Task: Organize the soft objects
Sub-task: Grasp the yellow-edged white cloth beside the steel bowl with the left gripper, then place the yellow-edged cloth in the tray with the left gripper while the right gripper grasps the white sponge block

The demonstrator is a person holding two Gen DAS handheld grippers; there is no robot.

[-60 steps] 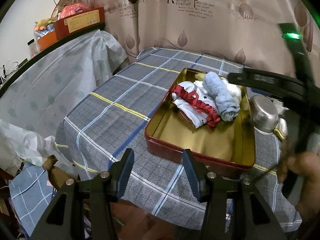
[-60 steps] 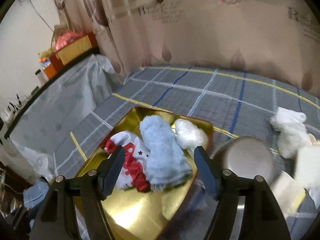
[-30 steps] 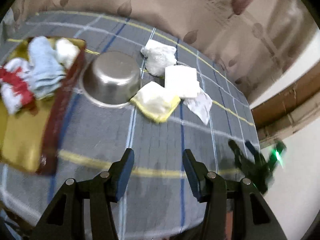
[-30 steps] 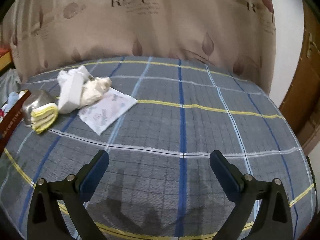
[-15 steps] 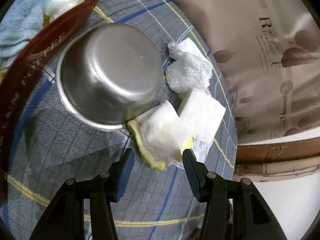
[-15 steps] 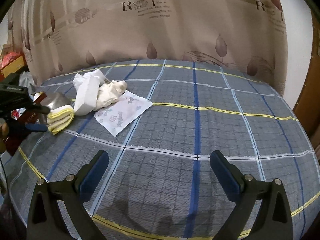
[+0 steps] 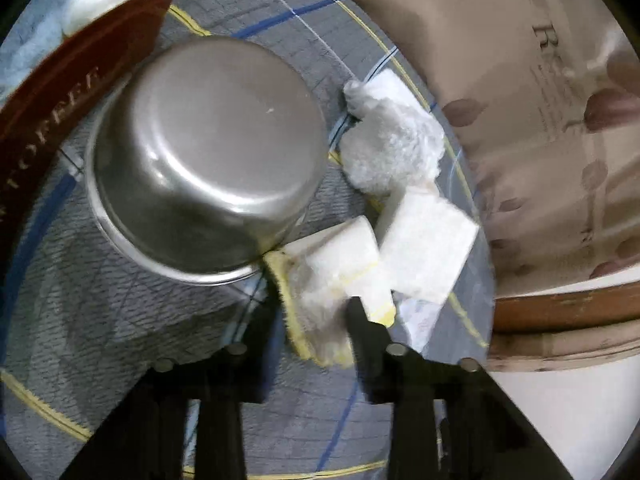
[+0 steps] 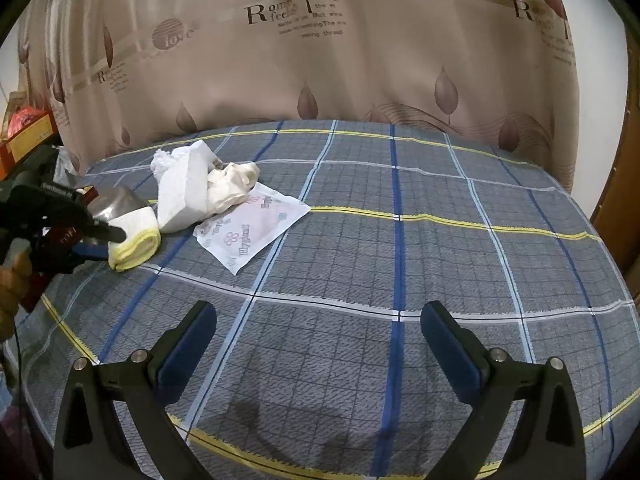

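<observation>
A folded white cloth with yellow trim (image 7: 332,280) lies on the checked tablecloth beside an upturned steel bowl (image 7: 208,176). My left gripper (image 7: 312,328) has its jaws open around the cloth's near end; it also shows in the right wrist view (image 8: 108,240) at the cloth (image 8: 136,240). A white block (image 7: 428,244), a fluffy white cloth (image 7: 392,148) and a flat printed packet (image 8: 252,228) lie next to it. The red tin tray (image 7: 52,92) holds white and blue cloths. My right gripper (image 8: 318,336) is open and empty above bare tablecloth.
A cream crumpled cloth (image 8: 232,184) sits behind the white block. A beige curtain (image 8: 320,48) hangs behind the table. The table's right edge meets a wooden door frame (image 8: 616,184).
My left gripper has moved forward and down onto the yellow-trimmed cloth, its fingers now on either side of it. The right gripper has barely moved.
</observation>
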